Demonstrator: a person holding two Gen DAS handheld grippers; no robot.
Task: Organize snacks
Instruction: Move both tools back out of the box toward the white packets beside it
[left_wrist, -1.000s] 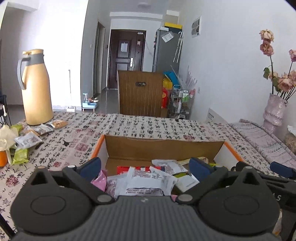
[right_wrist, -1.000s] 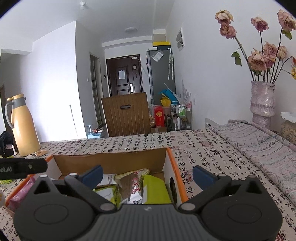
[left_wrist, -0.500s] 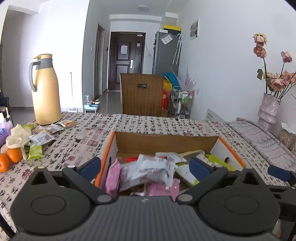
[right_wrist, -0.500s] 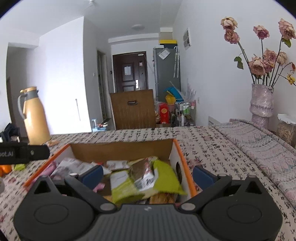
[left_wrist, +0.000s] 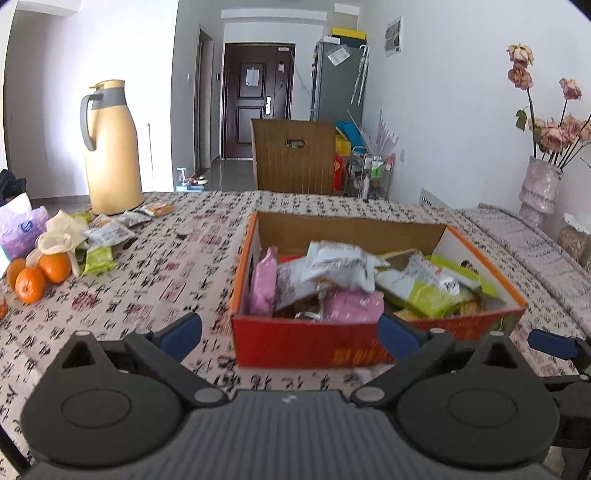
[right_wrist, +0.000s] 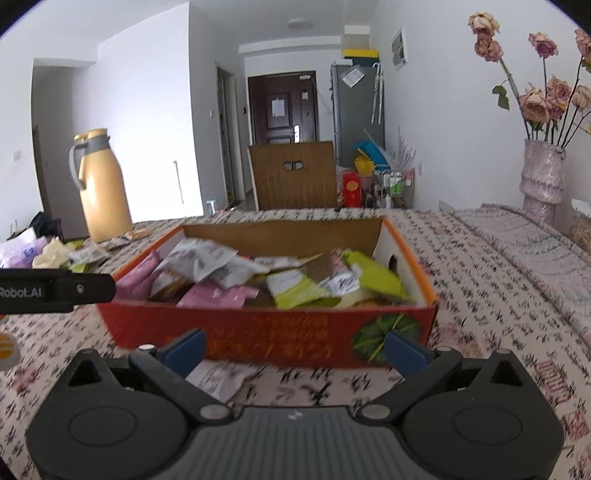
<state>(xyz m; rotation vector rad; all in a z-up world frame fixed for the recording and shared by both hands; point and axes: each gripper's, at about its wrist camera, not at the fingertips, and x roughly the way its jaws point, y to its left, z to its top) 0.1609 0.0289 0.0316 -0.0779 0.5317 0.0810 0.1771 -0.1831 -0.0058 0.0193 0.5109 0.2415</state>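
An orange-red cardboard box (left_wrist: 310, 343) full of pink, white and green snack packets (left_wrist: 340, 266) stands on the patterned tablecloth; it also shows in the right wrist view (right_wrist: 258, 339). My left gripper (left_wrist: 290, 334) is open and empty, just in front of the box's near wall. My right gripper (right_wrist: 293, 350) is open and empty, also just before the box. Loose snack packets (left_wrist: 110, 232) lie at the far left by the thermos. A white packet (right_wrist: 218, 380) lies on the cloth under the right gripper.
A tall yellow thermos (left_wrist: 110, 147) stands at the back left. Oranges (left_wrist: 40, 273) and a tissue pack (left_wrist: 22, 229) lie at the left edge. A vase of dried roses (right_wrist: 541, 177) stands at the back right. A wooden chair back (left_wrist: 295, 158) is behind the table.
Both grippers have pulled back and up from above the box; the whole box with its front wall now shows in both views. Both stay open and empty.
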